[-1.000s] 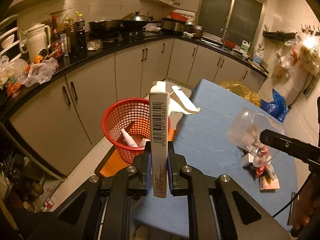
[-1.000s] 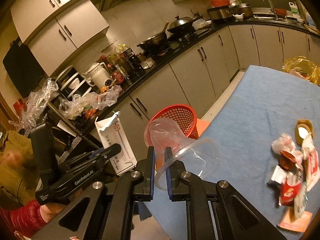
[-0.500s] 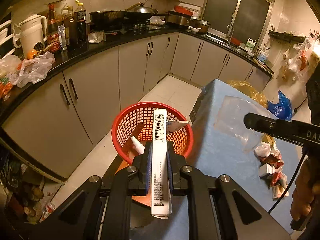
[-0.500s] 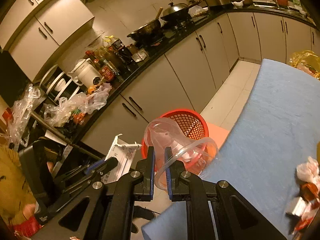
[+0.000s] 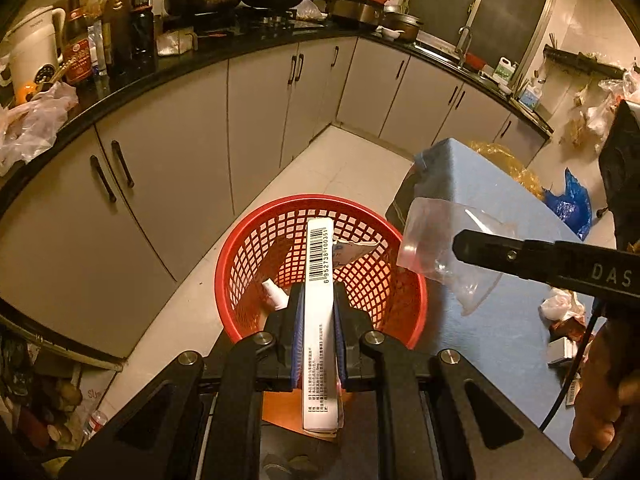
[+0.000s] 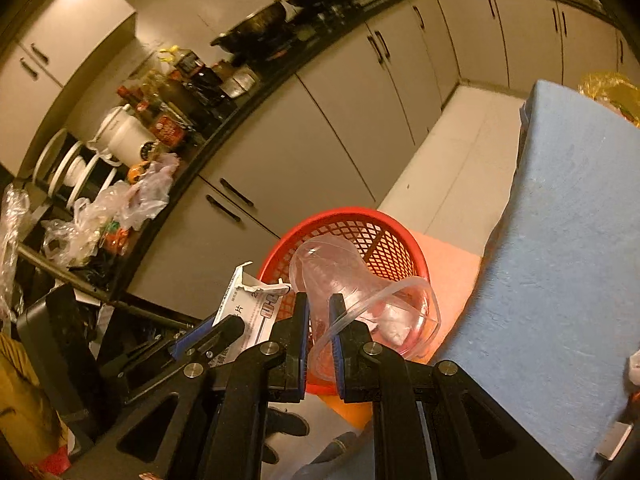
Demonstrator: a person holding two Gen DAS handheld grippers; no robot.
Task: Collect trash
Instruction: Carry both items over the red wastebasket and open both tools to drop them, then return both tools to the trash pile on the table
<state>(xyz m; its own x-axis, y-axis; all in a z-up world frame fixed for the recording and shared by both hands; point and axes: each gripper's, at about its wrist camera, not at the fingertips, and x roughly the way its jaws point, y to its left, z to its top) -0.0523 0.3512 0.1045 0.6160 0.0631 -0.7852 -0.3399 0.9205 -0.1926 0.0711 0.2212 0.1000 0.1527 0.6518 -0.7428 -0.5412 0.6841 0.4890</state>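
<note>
While the left gripper (image 5: 318, 308) stays clamped on the flat white cardboard box (image 5: 319, 304) above the round red mesh basket (image 5: 320, 264), the right gripper (image 6: 319, 312), just beside it, pinches the crumpled clear plastic cup (image 6: 352, 280) over the basket's rim, left of the blue-covered table (image 6: 568, 240).

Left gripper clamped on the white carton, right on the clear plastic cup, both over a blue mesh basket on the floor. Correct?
One slip: the basket is red, not blue; the left wrist view shows it. The rest holds: the left gripper is clamped on the white carton, the right gripper on the clear plastic cup, both over the basket on the floor.
</note>
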